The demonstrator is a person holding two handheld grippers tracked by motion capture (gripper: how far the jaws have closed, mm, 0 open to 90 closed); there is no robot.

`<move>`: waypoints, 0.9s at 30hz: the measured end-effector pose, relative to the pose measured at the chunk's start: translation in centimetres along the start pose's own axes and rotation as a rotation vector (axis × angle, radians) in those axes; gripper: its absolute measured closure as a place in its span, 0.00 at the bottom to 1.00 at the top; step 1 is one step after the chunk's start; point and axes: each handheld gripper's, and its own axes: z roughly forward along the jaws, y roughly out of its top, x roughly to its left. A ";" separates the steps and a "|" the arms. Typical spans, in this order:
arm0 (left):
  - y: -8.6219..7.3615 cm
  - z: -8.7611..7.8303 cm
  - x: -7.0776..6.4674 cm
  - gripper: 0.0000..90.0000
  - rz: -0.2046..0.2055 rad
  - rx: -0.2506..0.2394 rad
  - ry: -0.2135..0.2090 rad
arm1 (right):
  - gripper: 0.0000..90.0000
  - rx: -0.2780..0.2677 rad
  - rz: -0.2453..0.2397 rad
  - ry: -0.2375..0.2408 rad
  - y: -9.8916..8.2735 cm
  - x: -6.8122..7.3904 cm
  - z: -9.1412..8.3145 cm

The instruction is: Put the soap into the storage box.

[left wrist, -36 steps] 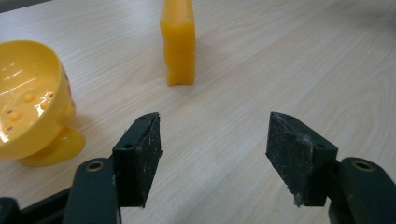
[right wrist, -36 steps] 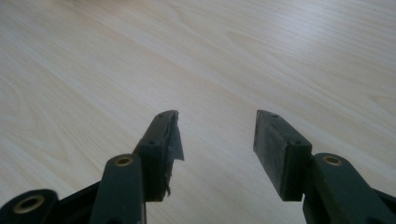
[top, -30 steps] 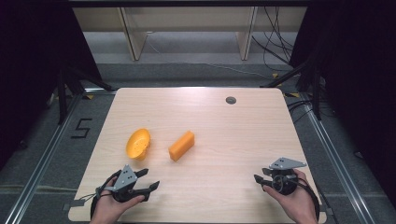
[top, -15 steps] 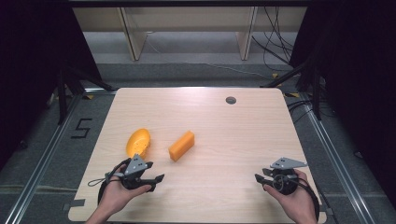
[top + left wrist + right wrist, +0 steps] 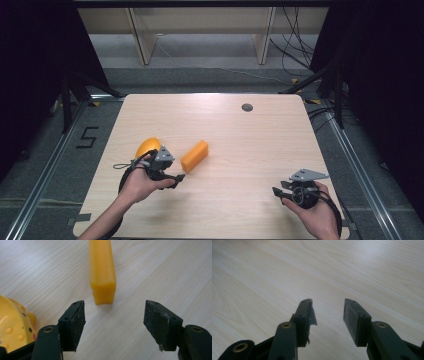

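An orange rectangular block (image 5: 194, 155) lies on the light wooden table (image 5: 240, 135), left of centre. A yellow rounded toy with small dots (image 5: 147, 146) sits just left of it. My left gripper (image 5: 176, 180) is beside the toy and points at the block's near end. In the left gripper view the block (image 5: 102, 272) lies just beyond the tips of the left gripper (image 5: 113, 322), and the toy (image 5: 12, 327) is at the lower left. These jaws have just been opening and nothing is between them. My right gripper (image 5: 278, 193), (image 5: 328, 312) rests open at the front right over bare wood.
A small dark round hole (image 5: 247, 107) sits near the table's far edge. Pale shelf legs (image 5: 137, 37) stand on the floor beyond. Dark curtains flank both sides, and cables (image 5: 295, 55) lie at the back right.
My left hand has moved forward from the table's front edge to a spot beside the yellow toy, close to the block. The right hand has stayed put.
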 end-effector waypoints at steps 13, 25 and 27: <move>3.2 3.1 0.6 0.34 -0.022 0.106 0.016 | 0.64 -0.008 -0.012 -0.002 0.0 -0.2 0.0; 4.7 5.5 1.1 0.34 -0.030 0.164 -0.002 | 0.64 0.006 -0.006 -0.001 -0.1 -0.3 0.0; 4.9 5.7 1.0 0.34 -0.037 0.164 -0.001 | 0.63 0.016 -0.009 -0.002 -0.1 -0.3 0.1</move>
